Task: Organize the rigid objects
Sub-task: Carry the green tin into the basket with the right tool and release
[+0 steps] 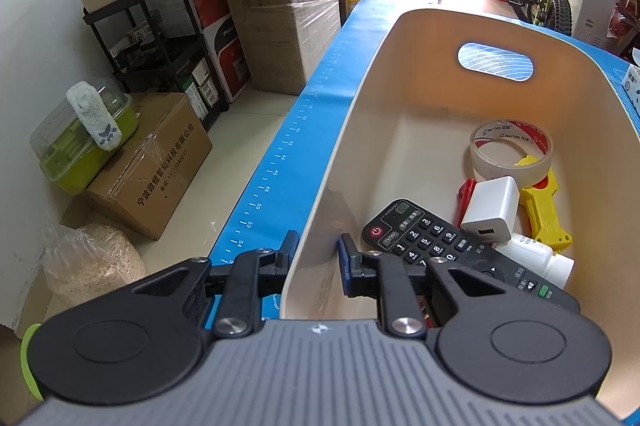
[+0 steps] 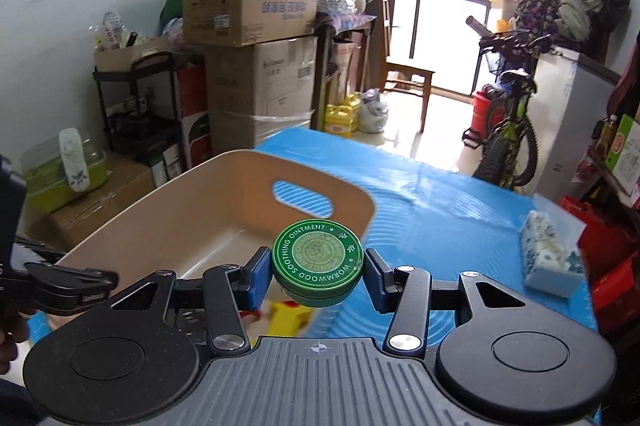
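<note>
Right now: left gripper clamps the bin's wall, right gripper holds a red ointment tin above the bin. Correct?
Not quite. The ointment tin is green, not red; the right wrist view shows it between the right gripper's pads. The rest holds: the left gripper clamps the bin's wall.

The green ointment tin looks like glossy metal, the cream bin smooth matt plastic.

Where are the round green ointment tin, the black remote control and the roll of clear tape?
Round green ointment tin (image 2: 318, 256): right wrist view, lid centre.
Black remote control (image 1: 424, 236): left wrist view, number keypad.
Roll of clear tape (image 1: 486, 162): left wrist view, outer side.
</note>
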{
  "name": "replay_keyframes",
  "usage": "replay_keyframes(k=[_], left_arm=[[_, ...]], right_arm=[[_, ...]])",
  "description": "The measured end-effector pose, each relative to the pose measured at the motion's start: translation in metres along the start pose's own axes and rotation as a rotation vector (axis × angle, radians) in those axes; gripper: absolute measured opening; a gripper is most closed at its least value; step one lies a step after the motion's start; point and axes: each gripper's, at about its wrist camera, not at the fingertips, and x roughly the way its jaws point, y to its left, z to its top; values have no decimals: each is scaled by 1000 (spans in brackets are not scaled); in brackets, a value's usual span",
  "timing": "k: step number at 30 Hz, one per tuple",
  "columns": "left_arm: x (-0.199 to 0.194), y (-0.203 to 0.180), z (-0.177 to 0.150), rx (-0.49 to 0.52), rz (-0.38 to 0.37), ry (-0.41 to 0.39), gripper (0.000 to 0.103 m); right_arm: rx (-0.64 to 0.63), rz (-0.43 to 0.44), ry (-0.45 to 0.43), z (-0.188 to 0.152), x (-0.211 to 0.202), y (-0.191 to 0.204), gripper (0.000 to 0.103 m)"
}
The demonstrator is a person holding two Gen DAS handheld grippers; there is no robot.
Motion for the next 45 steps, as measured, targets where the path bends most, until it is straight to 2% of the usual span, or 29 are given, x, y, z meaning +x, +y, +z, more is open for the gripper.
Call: replay_keyframes(k=[8, 18, 26, 28, 30, 34, 37, 39, 41, 45], left_arm=[[-1, 2, 0, -7, -7, -2, 22], [0, 2, 1, -10, -9, 0, 22], [2, 1, 0, -15, -4, 3, 23], [2, 0, 0, -13, 0, 3, 23], [2, 0, 0, -12, 4, 4, 23], [0, -1, 1, -14, 9, -6, 24], [-4, -3, 0, -12, -11, -17, 40], [-8, -5, 0, -6, -11, -40, 66], [-15, -8, -1, 4, 5, -78, 79], [-25, -14, -1, 19, 3, -105, 86]], right_arm=[[-13, 56, 66, -10, 21, 41, 54], [-12, 78, 209, -27, 51, 60, 54], [-66, 65, 219, -28, 53, 72, 54], [-62, 75, 216, -28, 52, 71, 56], [-45, 92, 215, -27, 51, 68, 65], [-27, 105, 187, -24, 42, 64, 71], [-23, 98, 160, -22, 32, 62, 81], [-18, 86, 142, -22, 25, 58, 90], [-3, 87, 128, -21, 18, 54, 94], [-5, 55, 107, -20, 2, 50, 97]])
